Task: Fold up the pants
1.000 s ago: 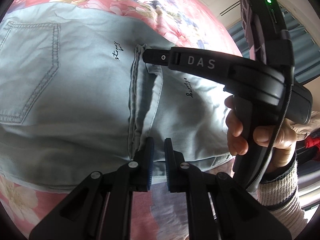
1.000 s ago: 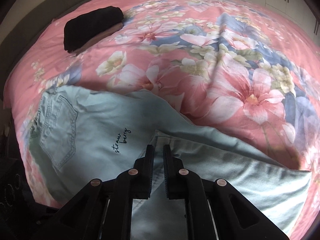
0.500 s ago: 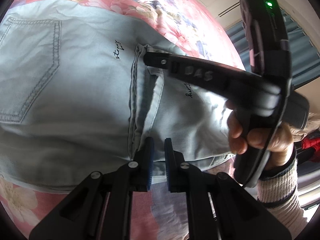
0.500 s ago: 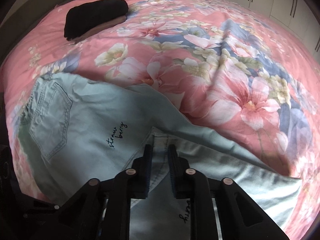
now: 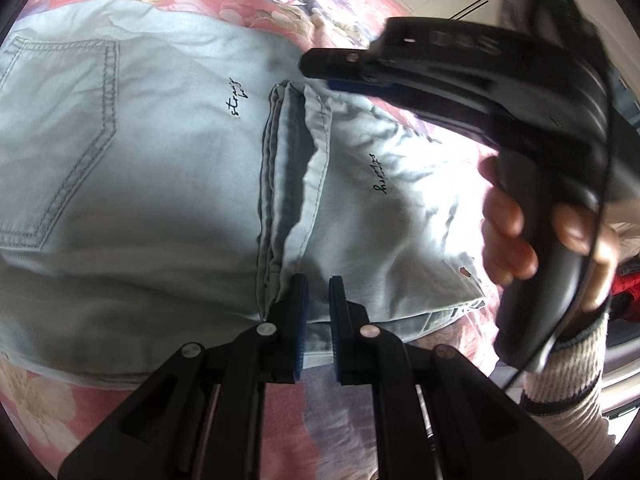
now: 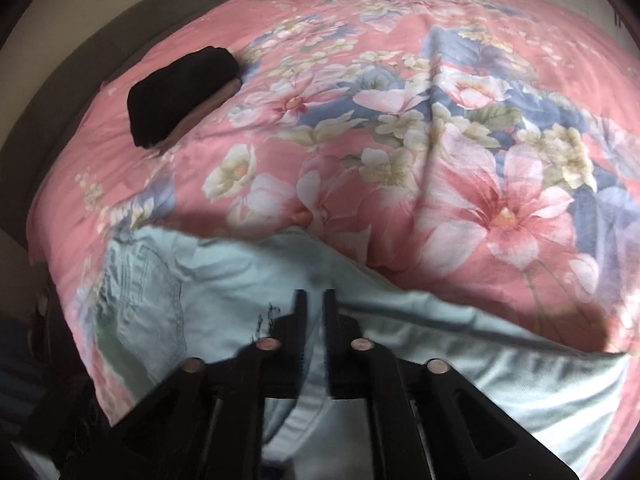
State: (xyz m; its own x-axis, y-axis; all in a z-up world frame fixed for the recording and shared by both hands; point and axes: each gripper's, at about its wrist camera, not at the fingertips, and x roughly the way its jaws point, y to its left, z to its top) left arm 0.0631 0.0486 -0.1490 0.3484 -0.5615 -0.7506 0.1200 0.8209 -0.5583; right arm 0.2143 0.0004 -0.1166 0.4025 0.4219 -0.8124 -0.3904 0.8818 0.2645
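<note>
Both wrist cameras look steeply down along their fingers, close above the pale blue pants (image 5: 168, 168) on the floral bedspread (image 6: 440, 128); both share the folded hem

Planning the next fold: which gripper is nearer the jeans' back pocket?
Left. The left gripper sits at the near hem, closer to the back pocket; the right gripper, jaws opening, is lifted off farther right.

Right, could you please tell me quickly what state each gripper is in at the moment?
Left gripper: shut on the near hem of the pants.
Right gripper: jaws opening, nothing between them, just above the pants.
</note>
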